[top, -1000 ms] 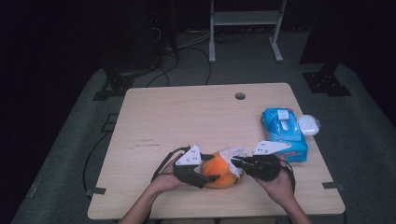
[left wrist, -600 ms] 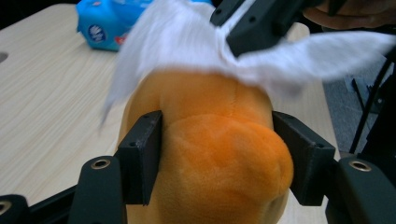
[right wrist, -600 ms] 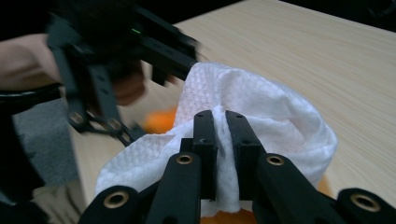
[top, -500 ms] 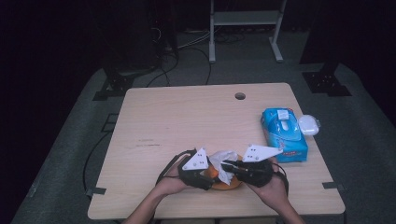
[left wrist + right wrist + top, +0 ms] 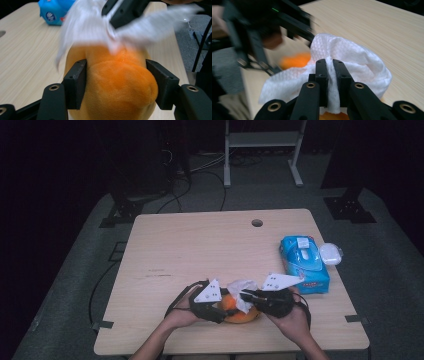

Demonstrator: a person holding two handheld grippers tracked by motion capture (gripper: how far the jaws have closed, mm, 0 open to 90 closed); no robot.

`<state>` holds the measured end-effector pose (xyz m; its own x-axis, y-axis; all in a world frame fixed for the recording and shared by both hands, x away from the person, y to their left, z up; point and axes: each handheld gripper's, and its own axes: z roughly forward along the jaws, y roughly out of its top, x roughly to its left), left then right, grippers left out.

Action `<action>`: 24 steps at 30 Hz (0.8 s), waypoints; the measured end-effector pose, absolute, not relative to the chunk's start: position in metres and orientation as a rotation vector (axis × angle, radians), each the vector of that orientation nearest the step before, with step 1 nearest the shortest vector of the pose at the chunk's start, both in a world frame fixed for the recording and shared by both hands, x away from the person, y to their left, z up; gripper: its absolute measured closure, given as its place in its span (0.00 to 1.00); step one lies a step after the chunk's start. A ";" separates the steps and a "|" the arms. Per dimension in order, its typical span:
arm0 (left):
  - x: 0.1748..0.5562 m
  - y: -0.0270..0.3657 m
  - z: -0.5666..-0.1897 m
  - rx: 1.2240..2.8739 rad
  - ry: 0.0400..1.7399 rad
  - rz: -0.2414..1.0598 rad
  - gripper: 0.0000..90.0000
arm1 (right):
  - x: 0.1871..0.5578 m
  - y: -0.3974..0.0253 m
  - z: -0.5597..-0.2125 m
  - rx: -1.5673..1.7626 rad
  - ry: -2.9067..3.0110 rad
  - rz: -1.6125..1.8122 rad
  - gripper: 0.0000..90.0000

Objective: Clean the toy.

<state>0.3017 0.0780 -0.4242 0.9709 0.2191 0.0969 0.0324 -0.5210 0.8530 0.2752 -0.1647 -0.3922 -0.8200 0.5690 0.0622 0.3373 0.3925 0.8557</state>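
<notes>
Near the front edge of the table, about midway along it, a plush toy lies with a wet wipe on top of it. The left gripper sits at its left and the right gripper at its right. A pack of wet wipes lies by the right edge, with a small round lid just beside it, nearer that edge.

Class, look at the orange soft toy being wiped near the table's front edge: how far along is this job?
Done: a white wipe is out of the blue pack. In hand: the left hand-held gripper clamps the orange soft toy, while the right hand-held gripper pinches the wipe against its top. Left: how much wiping remains cannot be told.
</notes>
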 end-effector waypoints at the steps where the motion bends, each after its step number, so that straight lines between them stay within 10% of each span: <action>1: 0.302 0.078 -0.424 2.111 0.177 0.235 0.41 | 0.275 -0.165 -0.392 0.801 2.411 1.396 0.92; 10: 0.311 0.090 -0.416 2.044 0.218 0.164 0.21 | 0.282 -0.178 -0.404 0.871 2.406 1.401 0.92; 24: 0.314 0.095 -0.425 2.088 0.256 0.183 0.40 | 0.292 -0.196 -0.413 0.996 2.396 1.414 0.92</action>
